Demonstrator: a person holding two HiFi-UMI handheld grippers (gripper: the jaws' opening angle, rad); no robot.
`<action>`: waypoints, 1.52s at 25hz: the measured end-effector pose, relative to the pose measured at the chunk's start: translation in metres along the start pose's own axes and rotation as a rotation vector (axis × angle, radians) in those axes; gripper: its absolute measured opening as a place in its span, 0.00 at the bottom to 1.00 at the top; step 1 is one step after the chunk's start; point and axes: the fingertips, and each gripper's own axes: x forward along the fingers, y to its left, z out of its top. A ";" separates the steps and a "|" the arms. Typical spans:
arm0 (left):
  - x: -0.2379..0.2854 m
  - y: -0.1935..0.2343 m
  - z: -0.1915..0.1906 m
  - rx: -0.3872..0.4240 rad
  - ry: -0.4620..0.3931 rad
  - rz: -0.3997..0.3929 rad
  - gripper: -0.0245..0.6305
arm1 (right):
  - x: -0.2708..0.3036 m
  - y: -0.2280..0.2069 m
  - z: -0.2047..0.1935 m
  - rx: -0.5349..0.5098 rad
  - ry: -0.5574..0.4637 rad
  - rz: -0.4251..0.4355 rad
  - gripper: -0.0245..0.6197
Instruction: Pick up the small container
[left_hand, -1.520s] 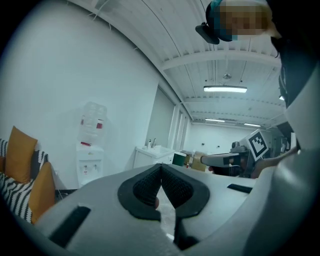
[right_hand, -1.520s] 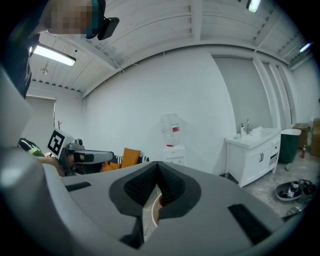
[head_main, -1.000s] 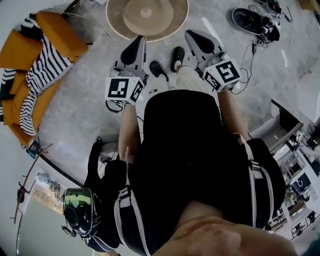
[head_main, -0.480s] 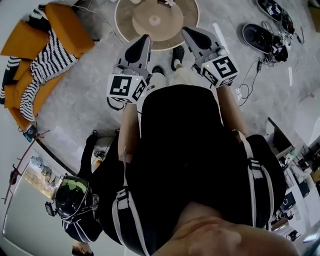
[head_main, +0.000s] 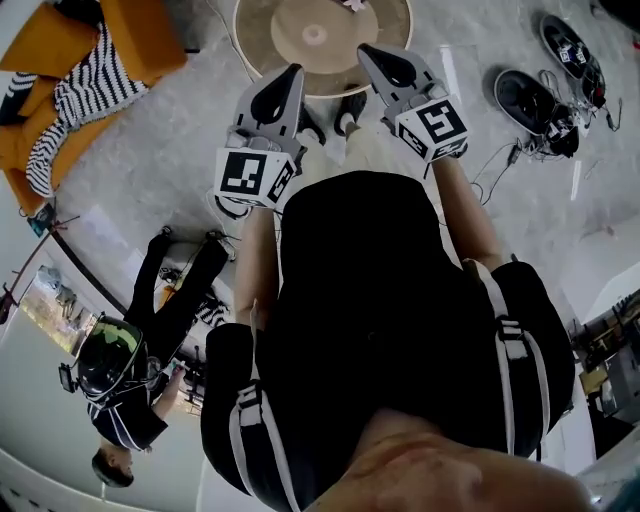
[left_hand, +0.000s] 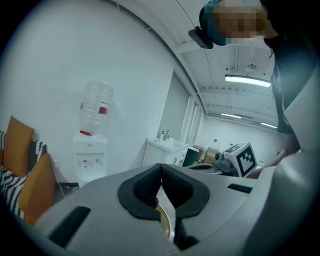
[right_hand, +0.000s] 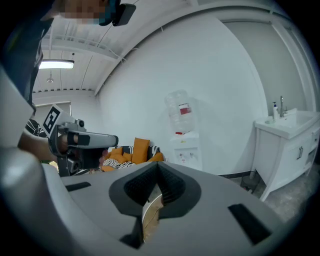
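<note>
Item: small container (head_main: 351, 4) — probably the pale speck at the far rim of the round worktop (head_main: 290, 55); too small to confirm.

Left gripper (head_main: 288, 75), right gripper (head_main: 374, 52): my jaws are clenched on both with nothing between them, and they hang by the worktop's near rim.

Risk: if I arrive clenched, I would likely knock the item off the far edge; the reach across also makes aiming harder.

Surroundings: orange sofa (head_main: 140, 35); shoes (head_main: 527, 98) and cables (head_main: 490, 170) on the floor — a trip hazard; a second person (head_main: 110, 375) off to my left. Nothing blocks the approach.
</note>
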 end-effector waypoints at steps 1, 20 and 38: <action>0.004 0.002 -0.003 -0.006 0.003 0.003 0.07 | 0.005 -0.004 -0.006 0.002 0.008 0.003 0.04; 0.038 0.051 -0.100 -0.052 0.093 -0.035 0.07 | 0.093 -0.025 -0.151 0.046 0.182 -0.037 0.06; 0.055 0.089 -0.154 -0.104 0.178 -0.144 0.07 | 0.189 -0.055 -0.299 0.020 0.358 -0.138 0.35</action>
